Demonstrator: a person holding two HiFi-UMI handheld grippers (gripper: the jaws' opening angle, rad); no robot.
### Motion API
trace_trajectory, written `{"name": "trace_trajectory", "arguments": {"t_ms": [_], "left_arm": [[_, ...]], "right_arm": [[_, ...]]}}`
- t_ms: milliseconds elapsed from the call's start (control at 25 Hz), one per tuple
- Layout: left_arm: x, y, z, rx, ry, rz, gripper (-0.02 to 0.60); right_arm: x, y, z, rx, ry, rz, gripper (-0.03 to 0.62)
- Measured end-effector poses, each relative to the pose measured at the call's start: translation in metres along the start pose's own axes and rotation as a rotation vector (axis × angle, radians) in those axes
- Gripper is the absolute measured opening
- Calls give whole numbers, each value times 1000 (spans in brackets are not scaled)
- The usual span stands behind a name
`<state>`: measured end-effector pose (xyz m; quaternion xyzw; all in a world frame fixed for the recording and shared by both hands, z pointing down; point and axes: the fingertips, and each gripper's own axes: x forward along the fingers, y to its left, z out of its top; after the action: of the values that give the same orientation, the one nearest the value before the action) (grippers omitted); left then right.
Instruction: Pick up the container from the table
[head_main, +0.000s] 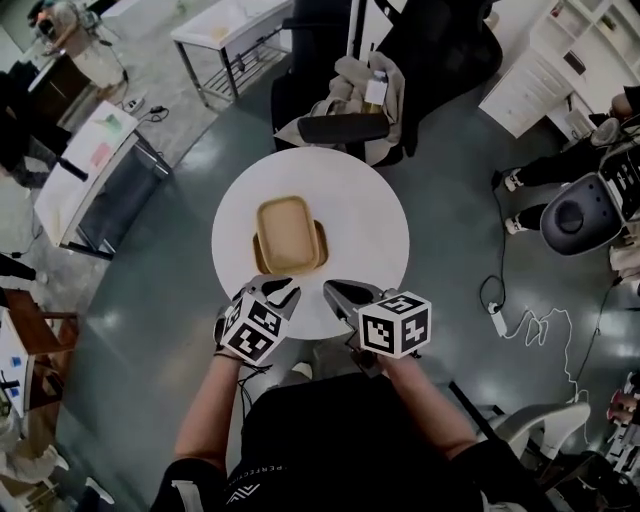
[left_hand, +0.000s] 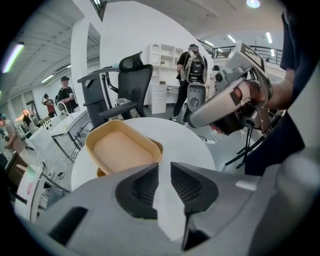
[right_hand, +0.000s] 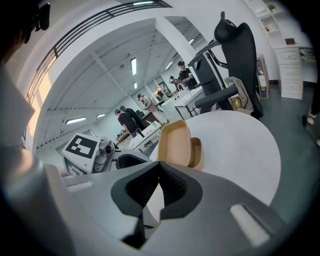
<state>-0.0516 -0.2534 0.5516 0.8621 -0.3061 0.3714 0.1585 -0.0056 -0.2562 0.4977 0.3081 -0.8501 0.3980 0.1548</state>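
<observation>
Tan container (head_main: 290, 236) sat mid round white table (head_main: 375, 215), its upper piece askew. Left gripper (head_main: 277, 290) was over the near edge, jaws apart with nothing between. Right gripper (head_main: 338, 292) was just beside it, jaws together, empty.

Tan container (head_main: 290, 236) on your white table (head_main: 370, 200).
Your left gripper (head_main: 277, 288) and right gripper (head_main: 343, 293) are grey with black ribbed pads (left_hand: 145, 187), each bearing a cube of black-and-white square markers. The floor (head_main: 150, 330) is glossy dark grey; the office chair (left_hand: 134, 82) is black.
</observation>
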Motion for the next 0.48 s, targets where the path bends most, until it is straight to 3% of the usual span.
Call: {"name": "trace_trajectory", "arguments": {"t_ms": [240, 480], "left_arm": [[20, 10, 1, 27, 52, -14, 87], [39, 26, -12, 197, 197, 4, 100]], "right_arm": [[17, -13, 8, 13, 40, 18, -2], [29, -31, 12, 37, 74, 24, -2]]}}
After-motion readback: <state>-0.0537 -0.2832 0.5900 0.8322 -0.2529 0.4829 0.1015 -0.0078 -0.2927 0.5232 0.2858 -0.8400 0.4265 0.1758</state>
